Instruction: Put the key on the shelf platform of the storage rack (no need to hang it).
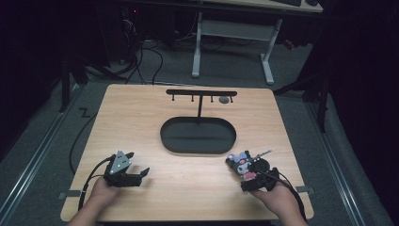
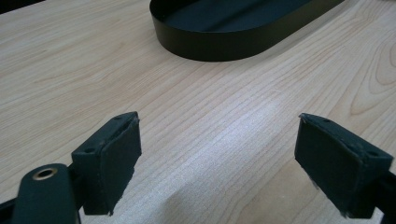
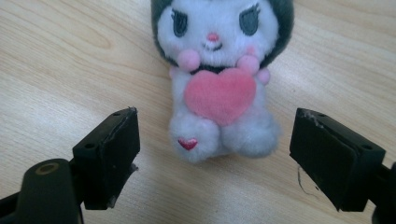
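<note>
A small plush toy [image 3: 219, 88] with a white face, dark hood and pink heart lies on the wooden table [image 1: 141, 122]. In the high view the plush toy [image 1: 242, 165] is at the front right, just ahead of my right gripper [image 1: 248, 175]. In the right gripper view my right gripper [image 3: 212, 154] stands open, its jaws wide on either side of the toy's feet and touching nothing. My left gripper [image 1: 139, 165] rests at the front left. The left gripper [image 2: 219, 163] is open over bare wood.
A black oval tray [image 1: 197, 135] sits mid-table, and the tray wall [image 2: 219, 44] lies ahead of the left jaws. Behind it stands a black T-shaped hook rack [image 1: 201, 94]. Cables and desk legs are on the floor beyond the table.
</note>
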`<state>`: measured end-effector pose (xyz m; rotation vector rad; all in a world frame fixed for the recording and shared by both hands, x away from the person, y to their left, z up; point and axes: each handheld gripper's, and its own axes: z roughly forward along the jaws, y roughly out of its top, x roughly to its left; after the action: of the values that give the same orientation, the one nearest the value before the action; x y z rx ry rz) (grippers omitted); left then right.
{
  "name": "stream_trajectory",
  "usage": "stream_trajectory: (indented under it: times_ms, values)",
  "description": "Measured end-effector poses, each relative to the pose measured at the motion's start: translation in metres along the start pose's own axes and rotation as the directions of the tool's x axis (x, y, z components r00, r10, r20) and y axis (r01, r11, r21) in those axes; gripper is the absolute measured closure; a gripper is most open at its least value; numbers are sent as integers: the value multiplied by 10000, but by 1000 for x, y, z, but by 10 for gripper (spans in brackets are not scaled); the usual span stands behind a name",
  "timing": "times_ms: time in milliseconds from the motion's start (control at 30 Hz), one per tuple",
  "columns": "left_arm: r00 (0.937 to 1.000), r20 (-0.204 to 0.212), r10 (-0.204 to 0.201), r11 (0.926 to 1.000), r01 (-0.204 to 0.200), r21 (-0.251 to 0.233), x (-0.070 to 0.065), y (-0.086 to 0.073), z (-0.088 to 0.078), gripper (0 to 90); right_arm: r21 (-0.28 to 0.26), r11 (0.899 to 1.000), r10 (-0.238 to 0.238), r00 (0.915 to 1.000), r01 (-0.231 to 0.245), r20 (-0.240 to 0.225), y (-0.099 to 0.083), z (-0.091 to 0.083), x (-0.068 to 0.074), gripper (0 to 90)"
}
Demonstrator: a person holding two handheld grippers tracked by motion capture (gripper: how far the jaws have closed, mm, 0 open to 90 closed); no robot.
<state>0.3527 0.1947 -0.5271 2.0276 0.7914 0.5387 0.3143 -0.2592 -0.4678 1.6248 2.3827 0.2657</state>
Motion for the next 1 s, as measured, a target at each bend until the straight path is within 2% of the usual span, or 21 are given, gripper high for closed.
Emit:
stream_trajectory:
  times_ms: [100, 300, 467, 500, 533, 733, 1000]
  values:
    - [10000, 2, 0, 10000, 0, -1, 0, 0, 0, 154, 95, 10000, -5, 10000, 4, 50, -2, 4, 0, 162]
    - [10000, -6, 9, 10000, -9, 2, 0, 0, 0, 154, -136, 9998, 124, 9999, -123, 63, -5, 11, -2, 187]
    - [10000, -9, 13, 10000, -13, 3, 0, 0, 0, 154, -414, 9988, 258, 9997, -257, 30, -7, 17, -4, 270]
    - [10000, -9, 13, 10000, -13, 3, 0, 0, 0, 154, -414, 9988, 258, 9997, -257, 30, -7, 17, -4, 270]
    - [10000, -9, 12, 10000, -12, 4, 0, 0, 0, 154, -504, 9984, 237, 9997, -236, 15, -7, 17, -4, 314]
    - [10000, -4, 14, 10000, -14, 4, 0, 0, 0, 154, -598, 9981, 153, 9999, -157, -79, -5, 18, -3, 416]
    - [10000, -4, 8, 10000, -8, 8, 0, 0, 0, 154, -680, 9977, -16, 9999, 8, -117, -4, 16, 0, 467]
